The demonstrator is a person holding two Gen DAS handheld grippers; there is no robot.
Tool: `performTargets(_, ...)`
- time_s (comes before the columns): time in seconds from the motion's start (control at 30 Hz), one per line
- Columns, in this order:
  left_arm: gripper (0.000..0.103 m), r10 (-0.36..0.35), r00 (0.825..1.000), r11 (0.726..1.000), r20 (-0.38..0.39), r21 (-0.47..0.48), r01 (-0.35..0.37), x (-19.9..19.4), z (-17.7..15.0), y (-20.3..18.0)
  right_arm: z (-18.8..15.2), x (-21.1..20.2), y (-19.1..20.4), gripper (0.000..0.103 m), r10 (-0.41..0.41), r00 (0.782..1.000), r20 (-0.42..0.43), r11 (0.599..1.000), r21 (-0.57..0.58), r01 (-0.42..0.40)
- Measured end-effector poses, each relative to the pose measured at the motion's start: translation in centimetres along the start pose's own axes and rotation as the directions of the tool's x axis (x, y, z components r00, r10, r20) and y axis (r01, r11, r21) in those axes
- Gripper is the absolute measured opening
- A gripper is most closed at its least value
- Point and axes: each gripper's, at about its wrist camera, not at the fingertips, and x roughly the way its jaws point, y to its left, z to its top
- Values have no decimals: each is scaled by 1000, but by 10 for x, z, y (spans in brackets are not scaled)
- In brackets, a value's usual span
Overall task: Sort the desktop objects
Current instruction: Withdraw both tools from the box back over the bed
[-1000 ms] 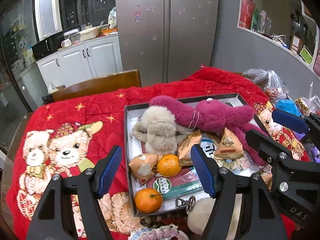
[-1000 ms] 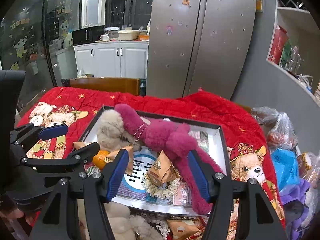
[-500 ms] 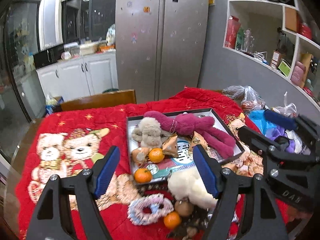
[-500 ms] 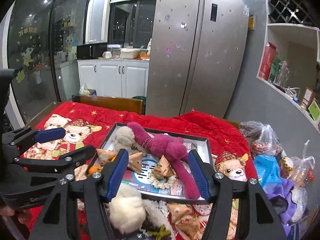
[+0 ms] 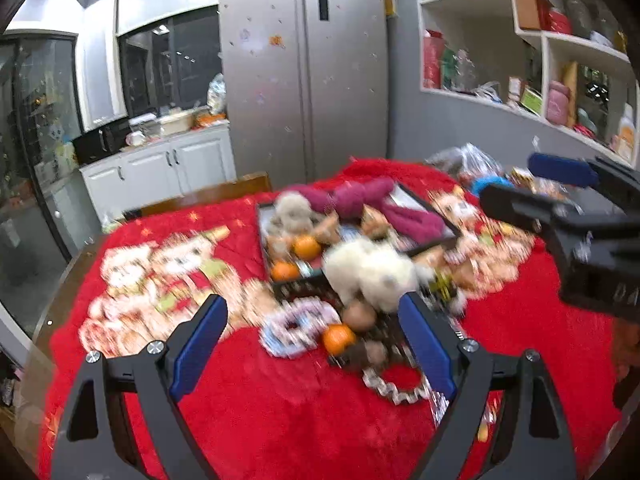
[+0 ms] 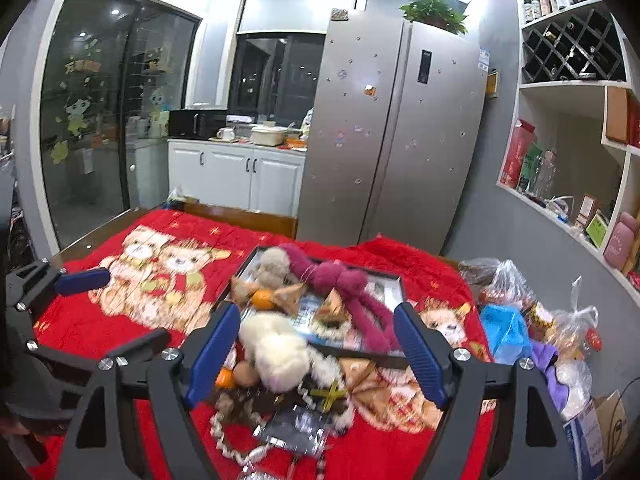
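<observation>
Tray point(image 6: 394, 278), three oranges point(image 5: 306, 247), two plushes point(image 6: 340, 276)

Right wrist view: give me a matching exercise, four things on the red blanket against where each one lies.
Things:
1. magenta plush
2. white plush
3. blue bag
4. bear print

Places:
A. on the blanket left of the tray
B. in the tray
C. just in front of the tray's near edge
D. right of the tray, among plastic bags

Pairs: 1-B, 2-C, 3-D, 4-A
</observation>
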Motion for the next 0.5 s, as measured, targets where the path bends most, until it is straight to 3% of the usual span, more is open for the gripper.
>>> performTargets(0.2,89,-62,994,996,-85,-68,56,31,-39,-5,-36,6,-4,81,24,999,-48,1000,19,-23)
performTargets(0.5,89,-87,989,992,-122,-102,75,58,-43,-3,-49,24,-17,81,64,993,-99,997,45,-60)
